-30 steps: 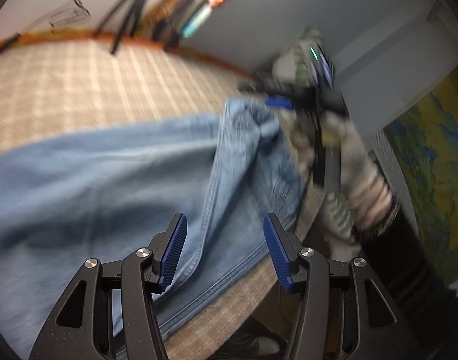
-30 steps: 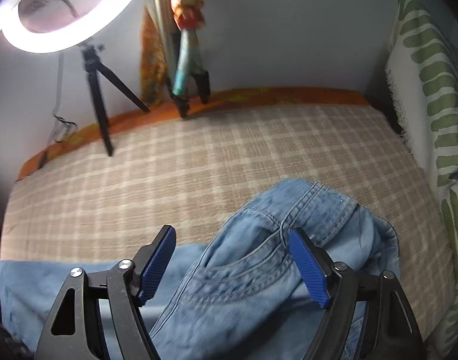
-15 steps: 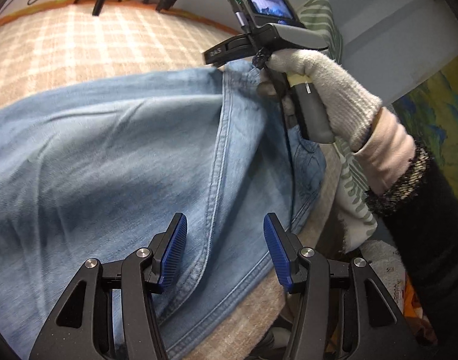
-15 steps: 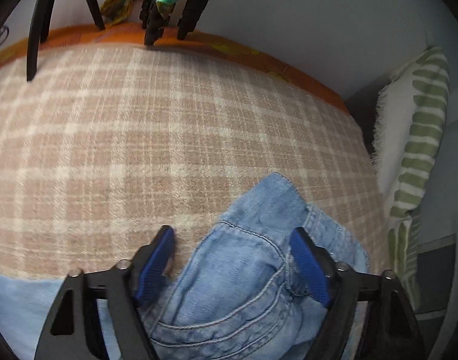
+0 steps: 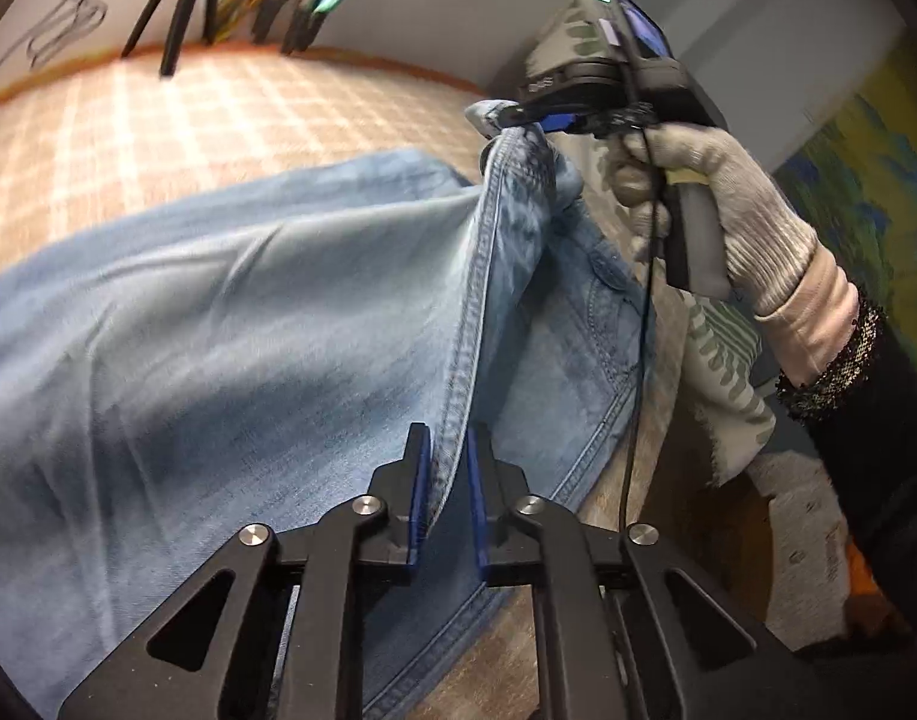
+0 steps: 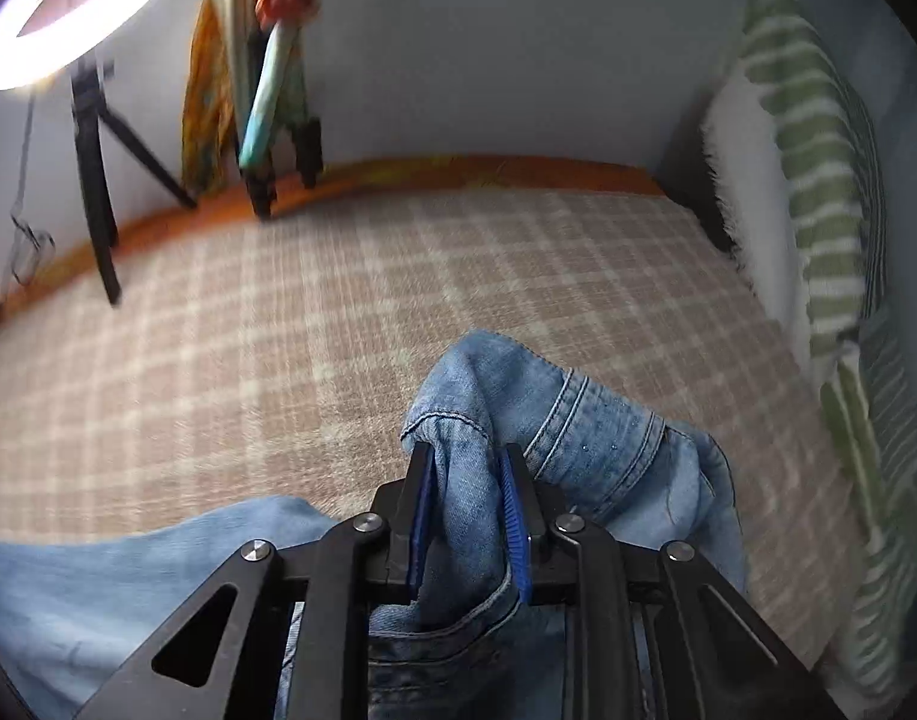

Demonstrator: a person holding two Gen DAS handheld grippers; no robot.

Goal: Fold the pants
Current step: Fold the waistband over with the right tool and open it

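Both sets of jaws just closed on denim: the left gripper (image 5: pixel 448 483) is pinched tight on a stitched seam of the jeans (image 5: pixel 218 330), and the right gripper (image 6: pixel 467 501) has a bunched waistband corner clamped. The jeans lie spread over the checked blanket (image 6: pixel 278 330), with a green-striped pillow (image 6: pixel 818 180) off to the side

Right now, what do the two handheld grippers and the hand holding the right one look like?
Both the left gripper and right gripper have black skeletal linkages, silver pivot screws and blue ribbed pads. The right hand wears a white knit glove, above a dark sleeve; a thin black cable hangs down.
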